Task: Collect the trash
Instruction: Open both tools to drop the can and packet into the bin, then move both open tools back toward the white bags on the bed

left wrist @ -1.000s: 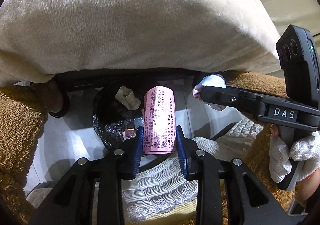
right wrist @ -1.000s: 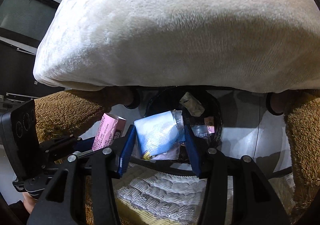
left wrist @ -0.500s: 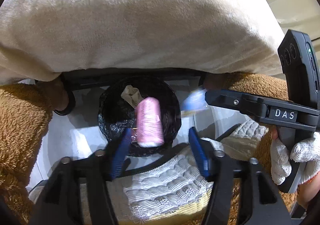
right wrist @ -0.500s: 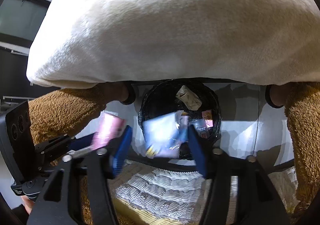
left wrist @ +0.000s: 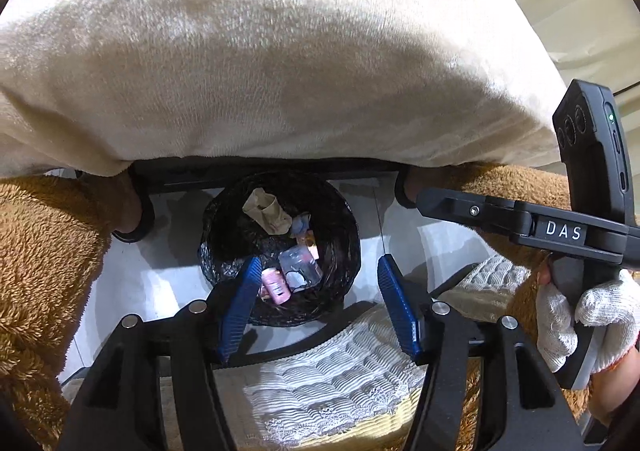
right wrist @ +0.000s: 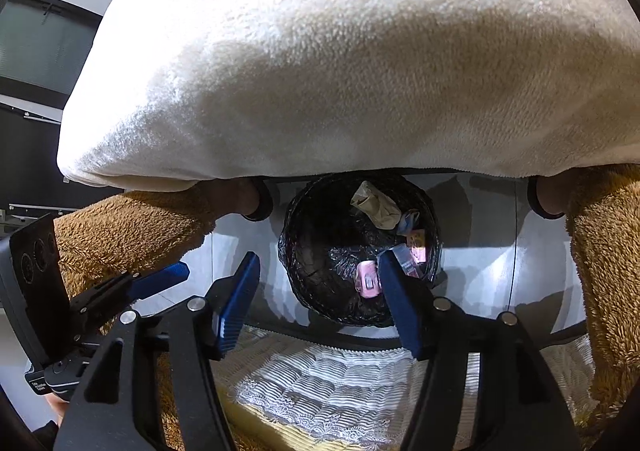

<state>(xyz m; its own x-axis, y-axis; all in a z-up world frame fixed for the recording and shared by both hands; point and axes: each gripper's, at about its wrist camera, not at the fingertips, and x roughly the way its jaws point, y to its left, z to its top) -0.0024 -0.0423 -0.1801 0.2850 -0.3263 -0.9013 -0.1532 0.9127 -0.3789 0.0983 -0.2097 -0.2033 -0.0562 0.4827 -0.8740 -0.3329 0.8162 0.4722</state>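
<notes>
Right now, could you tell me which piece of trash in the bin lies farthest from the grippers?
The crumpled tan paper, at the far side of the black-lined bin; the pink carton and clear wrapper lie nearer.

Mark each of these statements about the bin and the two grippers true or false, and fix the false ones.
1. The pink printed carton lies inside the round black-lined trash bin. True.
2. The left gripper is shut on the pink carton. False: its jaws stand open with nothing between them.
3. A crumpled brown paper wad lies in the bin. True.
4. The right gripper holds a blue-white plastic wrapper. False: its jaws are open and empty.
5. The bin stands on top of the cream fleece blanket. False: it stands on the pale floor, lower than the blanket.
</notes>
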